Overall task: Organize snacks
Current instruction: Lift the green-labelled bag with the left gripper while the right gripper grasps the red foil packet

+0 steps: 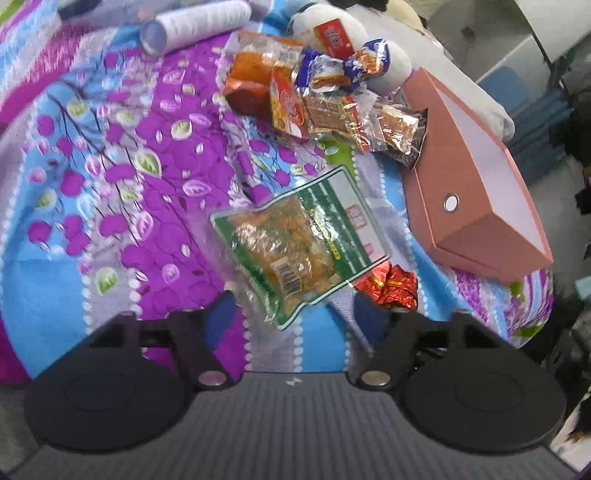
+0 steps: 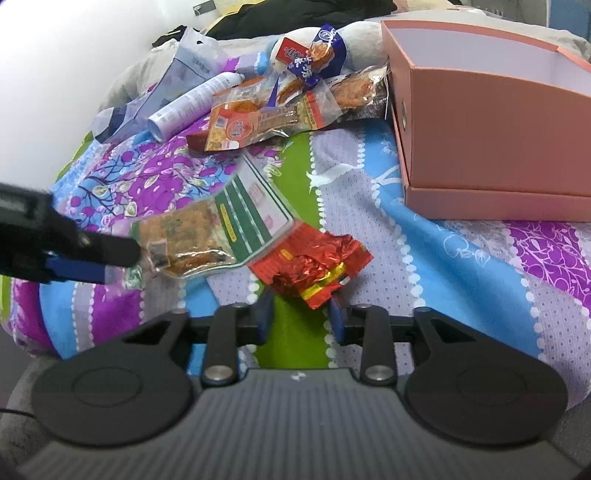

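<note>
A clear bag of yellow-brown snacks with a green and white label (image 1: 295,243) (image 2: 207,229) lies on the patterned bedspread. My left gripper (image 1: 293,314) (image 2: 118,264) is open wide, and the bag's near corner sits between its fingers without being pressed. A crumpled red foil packet (image 2: 314,266) (image 1: 391,288) lies just right of the bag. My right gripper (image 2: 301,317) is open, with the packet's near corner between its blue pads. A pink open box (image 2: 480,122) (image 1: 472,192) stands to the right. A pile of several wrapped snacks (image 2: 280,107) (image 1: 314,96) lies beyond.
A white cylindrical can (image 2: 192,103) (image 1: 199,22) and a pale plastic pouch (image 2: 184,62) lie at the far left of the pile. A white plush toy (image 1: 391,66) sits behind the snacks. The bedspread (image 2: 443,251) drops off past the pink box in the left wrist view.
</note>
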Demonstrator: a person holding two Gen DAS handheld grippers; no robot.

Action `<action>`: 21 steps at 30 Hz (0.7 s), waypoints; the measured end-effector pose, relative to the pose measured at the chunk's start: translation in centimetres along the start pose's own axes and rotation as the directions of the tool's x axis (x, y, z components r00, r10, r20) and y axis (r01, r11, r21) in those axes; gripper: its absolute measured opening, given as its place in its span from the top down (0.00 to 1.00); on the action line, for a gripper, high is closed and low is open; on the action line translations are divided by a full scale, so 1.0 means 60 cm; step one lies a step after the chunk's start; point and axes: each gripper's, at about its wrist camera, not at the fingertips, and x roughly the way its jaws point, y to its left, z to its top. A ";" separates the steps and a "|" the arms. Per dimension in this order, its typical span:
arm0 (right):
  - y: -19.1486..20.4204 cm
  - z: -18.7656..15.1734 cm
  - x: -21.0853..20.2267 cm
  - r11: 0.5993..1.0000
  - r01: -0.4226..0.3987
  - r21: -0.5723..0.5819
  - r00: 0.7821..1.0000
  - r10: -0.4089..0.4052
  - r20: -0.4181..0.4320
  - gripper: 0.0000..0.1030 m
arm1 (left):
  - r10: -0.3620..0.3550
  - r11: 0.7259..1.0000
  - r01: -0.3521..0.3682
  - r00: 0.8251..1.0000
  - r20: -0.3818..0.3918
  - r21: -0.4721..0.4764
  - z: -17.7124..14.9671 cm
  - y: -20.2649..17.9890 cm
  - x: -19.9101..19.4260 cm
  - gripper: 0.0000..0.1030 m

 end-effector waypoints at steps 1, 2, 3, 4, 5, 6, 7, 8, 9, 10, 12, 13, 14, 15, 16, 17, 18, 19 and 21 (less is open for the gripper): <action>-0.001 -0.001 0.000 1.000 0.001 -0.006 1.000 -0.001 0.004 0.41 | 0.009 1.000 -0.010 1.000 0.001 0.018 -0.001 -0.002 -0.005 0.18; -0.002 -0.001 -0.001 1.000 0.008 -0.012 1.000 -0.008 0.010 0.31 | 0.022 0.999 -0.022 1.000 0.000 0.035 0.000 -0.004 -0.008 0.14; -0.003 -0.001 -0.002 1.000 0.019 -0.019 1.000 -0.019 0.018 0.28 | 0.035 0.998 -0.035 0.999 -0.001 0.049 0.001 -0.005 -0.012 0.12; -0.003 -0.002 -0.003 0.999 0.032 -0.030 0.999 -0.031 0.027 0.27 | 0.053 0.996 -0.053 0.999 0.000 0.070 0.002 -0.007 -0.014 0.10; -0.003 -0.001 -0.004 0.999 0.037 -0.040 0.999 -0.035 0.034 0.27 | 0.073 0.993 -0.073 0.997 0.002 0.090 0.004 -0.009 -0.016 0.09; -0.003 -0.001 -0.005 0.998 0.038 -0.053 0.999 -0.035 0.040 0.27 | 0.090 0.990 -0.090 0.996 0.005 0.112 0.006 -0.010 -0.018 0.09; -0.003 -0.001 -0.006 0.997 0.037 -0.062 0.998 -0.034 0.044 0.26 | 0.106 0.985 -0.106 0.994 0.009 0.138 0.009 -0.014 -0.020 0.08; -0.003 0.000 -0.006 0.997 0.035 -0.072 0.998 -0.032 0.047 0.26 | 0.114 0.980 -0.115 0.993 0.015 0.161 0.012 -0.017 -0.022 0.08; -0.003 0.001 -0.006 0.996 0.029 -0.082 0.998 -0.025 0.051 0.26 | 0.120 0.974 -0.123 0.992 0.026 0.191 0.015 -0.021 -0.024 0.07; -0.003 0.001 -0.006 0.995 0.023 -0.093 0.998 -0.018 0.056 0.26 | 0.128 0.965 -0.133 0.991 0.039 0.224 0.019 -0.026 -0.025 0.05; 0.000 0.004 -0.005 0.992 0.020 -0.121 0.998 -0.013 0.061 0.26 | 0.147 0.944 -0.158 0.987 0.060 0.288 0.025 -0.038 -0.022 0.04; 0.002 0.005 -0.004 0.990 0.020 -0.138 0.998 -0.012 0.063 0.26 | 0.156 0.930 -0.169 0.985 0.066 0.327 0.029 -0.044 -0.018 0.04; 0.004 0.006 -0.003 0.988 0.017 -0.156 0.998 -0.007 0.064 0.26 | 0.159 0.916 -0.173 0.985 0.070 0.363 0.031 -0.051 -0.013 0.04; 0.007 0.007 -0.002 0.985 0.015 -0.174 0.998 -0.003 0.065 0.26 | 0.159 0.898 -0.173 0.985 0.068 0.405 0.035 -0.058 -0.005 0.04; 0.009 0.008 -0.001 0.980 0.014 -0.198 0.998 0.000 0.068 0.26 | 0.161 0.879 -0.171 0.985 0.061 0.445 0.038 -0.064 0.003 0.04; 0.012 0.009 0.000 0.973 0.015 -0.230 0.998 0.001 0.070 0.26 | 0.164 0.858 -0.168 0.985 0.051 0.486 0.041 -0.069 0.014 0.04; 0.015 0.009 0.002 0.968 0.018 -0.252 0.998 -0.001 0.070 0.26 | 0.167 0.840 -0.164 0.985 0.040 0.517 0.042 -0.074 0.024 0.04; 0.017 0.010 0.005 0.960 0.018 -0.279 0.998 -0.001 0.063 0.26 | 0.175 0.822 -0.163 0.984 0.031 0.545 0.043 -0.079 0.035 0.04; 0.020 0.012 0.011 0.948 0.016 -0.317 0.999 -0.001 0.049 0.26 | 0.190 0.769 -0.165 0.982 0.025 0.617 0.040 -0.087 0.057 0.04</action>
